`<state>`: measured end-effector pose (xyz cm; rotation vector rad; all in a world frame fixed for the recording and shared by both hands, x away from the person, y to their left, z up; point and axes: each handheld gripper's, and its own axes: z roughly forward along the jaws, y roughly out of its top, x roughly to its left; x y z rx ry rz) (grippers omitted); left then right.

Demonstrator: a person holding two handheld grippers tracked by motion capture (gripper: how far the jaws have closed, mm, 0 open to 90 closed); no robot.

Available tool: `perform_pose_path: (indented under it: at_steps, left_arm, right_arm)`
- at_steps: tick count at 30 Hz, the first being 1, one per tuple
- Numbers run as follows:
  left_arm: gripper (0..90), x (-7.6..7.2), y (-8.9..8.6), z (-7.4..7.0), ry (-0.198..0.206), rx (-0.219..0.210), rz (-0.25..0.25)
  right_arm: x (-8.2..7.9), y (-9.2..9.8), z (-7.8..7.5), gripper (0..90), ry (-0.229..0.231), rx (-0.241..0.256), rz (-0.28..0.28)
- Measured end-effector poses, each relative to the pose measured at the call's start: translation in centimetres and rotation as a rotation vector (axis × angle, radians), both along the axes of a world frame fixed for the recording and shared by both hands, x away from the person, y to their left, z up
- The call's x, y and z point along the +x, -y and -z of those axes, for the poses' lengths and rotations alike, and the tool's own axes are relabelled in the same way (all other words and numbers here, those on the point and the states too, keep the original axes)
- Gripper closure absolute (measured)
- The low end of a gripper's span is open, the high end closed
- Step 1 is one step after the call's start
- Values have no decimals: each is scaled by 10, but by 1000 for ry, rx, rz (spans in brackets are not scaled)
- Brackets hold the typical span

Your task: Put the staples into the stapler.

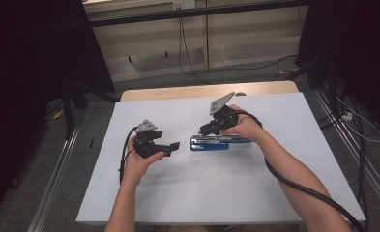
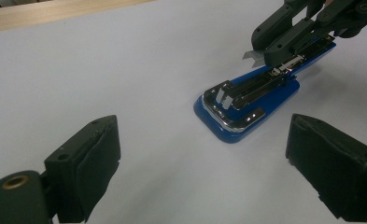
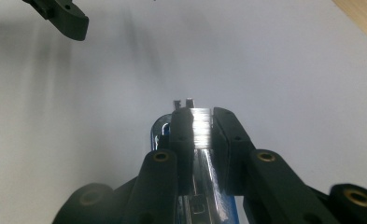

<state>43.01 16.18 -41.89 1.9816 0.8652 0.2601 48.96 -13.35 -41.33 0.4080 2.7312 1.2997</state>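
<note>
A white surface [image 1: 236, 193] carries a blue stapler [image 1: 209, 143] lying flat near its middle. My right gripper [image 3: 202, 126] has its jaws narrow, clamped on the stapler's shiny metal strip; my left gripper [image 1: 170, 147] hovers just beside the stapler's front end, jaws wide. I'd brace the blue base with the left before lifting, keeping the pull straight

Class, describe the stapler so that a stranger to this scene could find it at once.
Start at the white table. Near its middle, under the right gripper, lies the stapler. It has a blue base and a shiny metal top; its jaws are shut on that metal part, while the left gripper is open beside it.
</note>
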Motion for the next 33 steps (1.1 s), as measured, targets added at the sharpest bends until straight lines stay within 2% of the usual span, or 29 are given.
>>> perform_pose_path:
  at_steps: [13, 20, 33]
  left_arm:
    - [103, 0, -1, 0, 4, 9, -4]
    - [103, 0, -1, 0, -4, 1, -7]
    - [103, 0, -2, 1, -4, 9, -2]
  right_arm:
    - [0, -5, 6, 799, 1, -13, -23]
    - [0, -7, 10, 798, -1, -21, -31]
    - [1, -10, 14, 799, -2, -15, -41]
